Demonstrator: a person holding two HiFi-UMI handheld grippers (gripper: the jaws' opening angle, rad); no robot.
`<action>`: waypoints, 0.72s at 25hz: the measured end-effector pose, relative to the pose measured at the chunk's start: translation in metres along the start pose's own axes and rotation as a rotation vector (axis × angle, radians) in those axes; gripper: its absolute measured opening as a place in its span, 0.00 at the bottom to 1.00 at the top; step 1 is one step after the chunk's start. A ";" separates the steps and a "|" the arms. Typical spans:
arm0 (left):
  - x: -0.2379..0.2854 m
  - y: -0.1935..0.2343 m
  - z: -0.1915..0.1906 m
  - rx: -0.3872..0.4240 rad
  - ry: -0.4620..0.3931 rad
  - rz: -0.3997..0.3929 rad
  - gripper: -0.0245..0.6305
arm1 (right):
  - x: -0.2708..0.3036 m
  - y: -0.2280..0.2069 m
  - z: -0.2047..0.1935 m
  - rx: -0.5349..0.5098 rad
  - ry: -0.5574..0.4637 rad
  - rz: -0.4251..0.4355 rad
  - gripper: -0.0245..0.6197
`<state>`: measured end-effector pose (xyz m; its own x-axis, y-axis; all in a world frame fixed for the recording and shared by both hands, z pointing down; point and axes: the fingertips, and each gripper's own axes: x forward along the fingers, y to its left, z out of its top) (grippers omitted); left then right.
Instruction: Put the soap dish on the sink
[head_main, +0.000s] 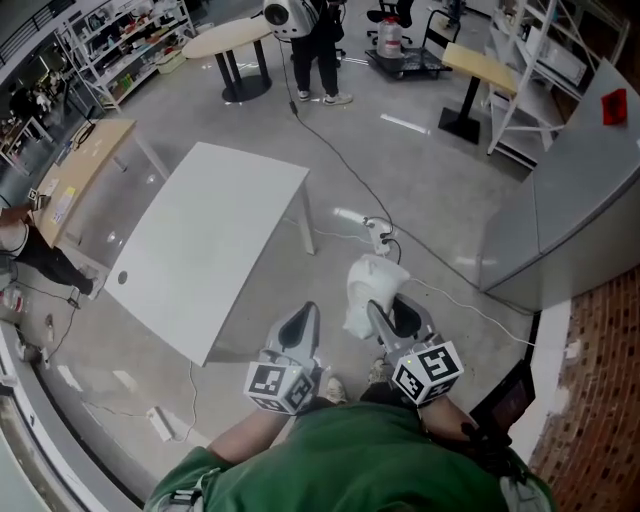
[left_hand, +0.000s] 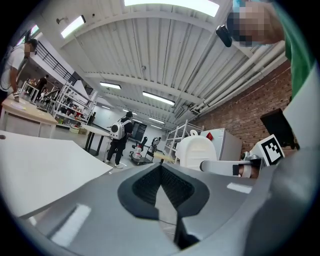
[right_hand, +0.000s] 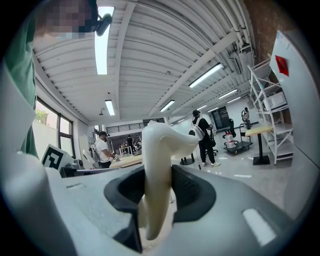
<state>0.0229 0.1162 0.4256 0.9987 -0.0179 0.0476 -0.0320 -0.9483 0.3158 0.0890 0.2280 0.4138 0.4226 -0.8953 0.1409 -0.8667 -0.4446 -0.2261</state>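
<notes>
Head view: soap dish (head_main: 372, 288), white, glossy, curved; carried over the floor (head_main: 420, 170) in the right tongs (head_main: 388, 310), just beside the left tongs (head_main: 303, 318).
Left gripper view: left tongs pressed together, empty; dish beyond, to their right.
Right gripper view: right tongs pinching the dish, which stands edge-on between them.

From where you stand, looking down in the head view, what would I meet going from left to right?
Wooden table → white table → left gripper → soap dish → grey cabinet.
</notes>
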 end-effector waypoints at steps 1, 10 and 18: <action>0.004 0.001 0.001 0.002 -0.004 0.011 0.05 | 0.005 -0.004 0.003 -0.002 -0.002 0.013 0.25; 0.055 0.002 0.014 0.030 -0.046 0.149 0.05 | 0.041 -0.052 0.025 -0.022 -0.013 0.148 0.25; 0.099 -0.015 0.015 0.035 -0.089 0.298 0.05 | 0.062 -0.109 0.038 -0.035 0.000 0.282 0.25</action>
<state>0.1228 0.1243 0.4117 0.9451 -0.3231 0.0495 -0.3243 -0.9073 0.2676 0.2197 0.2205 0.4104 0.1633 -0.9836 0.0770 -0.9588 -0.1767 -0.2227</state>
